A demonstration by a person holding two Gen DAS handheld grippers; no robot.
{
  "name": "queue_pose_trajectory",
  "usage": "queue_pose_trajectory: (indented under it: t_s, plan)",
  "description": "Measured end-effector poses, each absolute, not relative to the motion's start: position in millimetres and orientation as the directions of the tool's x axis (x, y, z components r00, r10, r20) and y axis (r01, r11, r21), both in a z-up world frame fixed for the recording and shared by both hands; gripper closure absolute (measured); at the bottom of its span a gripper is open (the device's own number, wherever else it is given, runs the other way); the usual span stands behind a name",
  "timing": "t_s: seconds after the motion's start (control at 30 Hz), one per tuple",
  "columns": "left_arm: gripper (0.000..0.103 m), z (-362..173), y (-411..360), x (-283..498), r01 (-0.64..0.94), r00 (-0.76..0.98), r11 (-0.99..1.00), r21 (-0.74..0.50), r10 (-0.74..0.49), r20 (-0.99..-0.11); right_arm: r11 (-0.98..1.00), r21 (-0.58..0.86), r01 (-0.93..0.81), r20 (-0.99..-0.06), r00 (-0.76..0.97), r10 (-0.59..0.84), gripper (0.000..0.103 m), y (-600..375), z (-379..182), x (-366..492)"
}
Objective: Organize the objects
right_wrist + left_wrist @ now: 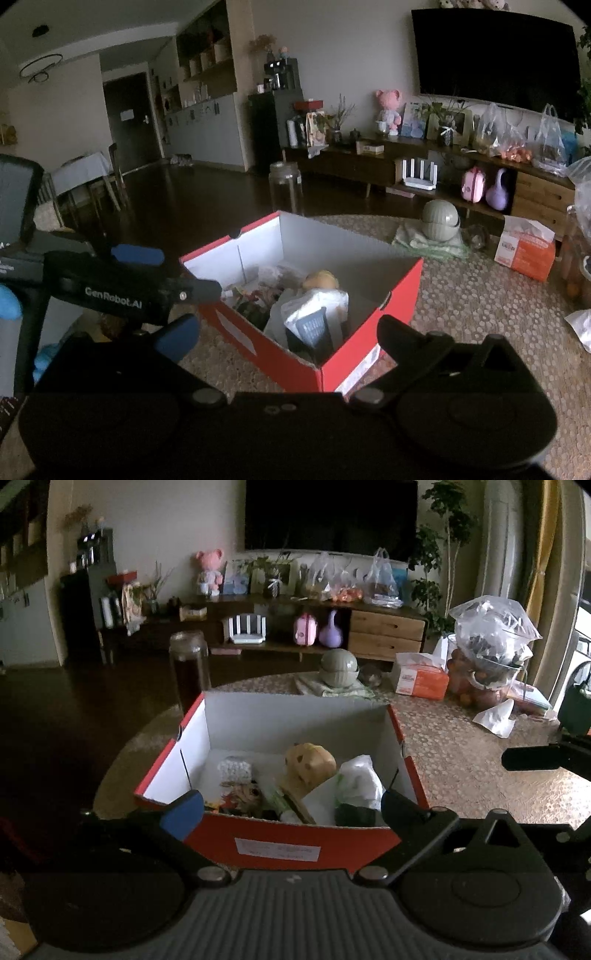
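Both claws, left claw (291,805) and right claw (288,332), gape empty at the red box (295,834) on the tabletop (461,746), already holding small items, while the tissue box (421,679) seemingly awaits sorting.

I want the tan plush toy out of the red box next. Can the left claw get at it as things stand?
Probably yes. The red box has no lid, the left claw is open at its near wall, and the tan plush toy lies on top, though a white bag crowds its right side.
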State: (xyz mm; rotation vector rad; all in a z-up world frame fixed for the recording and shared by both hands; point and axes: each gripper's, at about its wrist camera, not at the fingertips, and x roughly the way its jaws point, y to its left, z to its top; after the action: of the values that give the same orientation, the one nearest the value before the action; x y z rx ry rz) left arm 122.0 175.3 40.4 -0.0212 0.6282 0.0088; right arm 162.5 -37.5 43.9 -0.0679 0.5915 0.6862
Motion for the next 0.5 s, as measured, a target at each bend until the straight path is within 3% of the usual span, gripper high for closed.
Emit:
queue_pose_trajectory:
  t_s: [0.5]
  plan:
    - [0.000,38.0,169.3,115.3,-0.028,0.799,1.000,-0.005,0.019,-0.601,0.780,0.138,-0.610,-0.553,0.606,0.572,0.000,-46.4,38.3,155.4]
